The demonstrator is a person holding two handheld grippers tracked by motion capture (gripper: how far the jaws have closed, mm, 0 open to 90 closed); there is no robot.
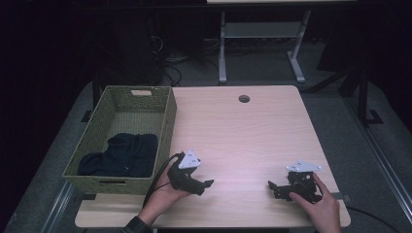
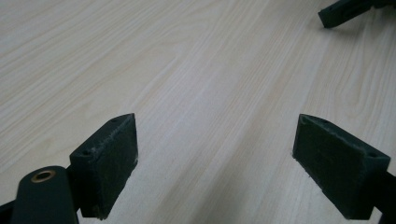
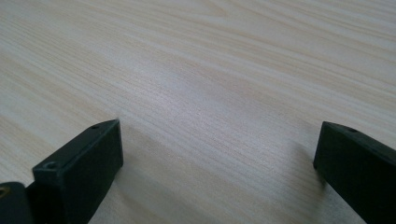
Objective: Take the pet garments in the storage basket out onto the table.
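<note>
Dark cloth [image 1: 127, 155] lies bunched in the near half of the green woven basket [image 1: 167, 121], which sits along the table's [image 1: 243, 131] left edge and hangs a little past it. The cloth is apart from both of your tools.

Your left hand-held gripper [image 1: 210, 184] rests near the table's front edge, just beside the basket's near right corner, with its tips pointing right. In the left gripper view [image 2: 215, 163] its 2 jaws stand wide apart with nothing between them, bare wood grain in the gap. A jaw tip of the other tool shows at the top right of that view.

Your right hand-held gripper [image 1: 271, 186] sits near the front right corner of the table, its tips pointing left toward the other one. In the right gripper view [image 3: 219, 158] its jaws are also spread wide and hold nothing, low over the wood.

The 2 tools face each other across a bare stretch of table, well apart. Each carries a grey three-cornered plate on top, and a cable trails from the left one off the front edge. A round hole [image 1: 244, 99] sits near the table's far edge.
</note>
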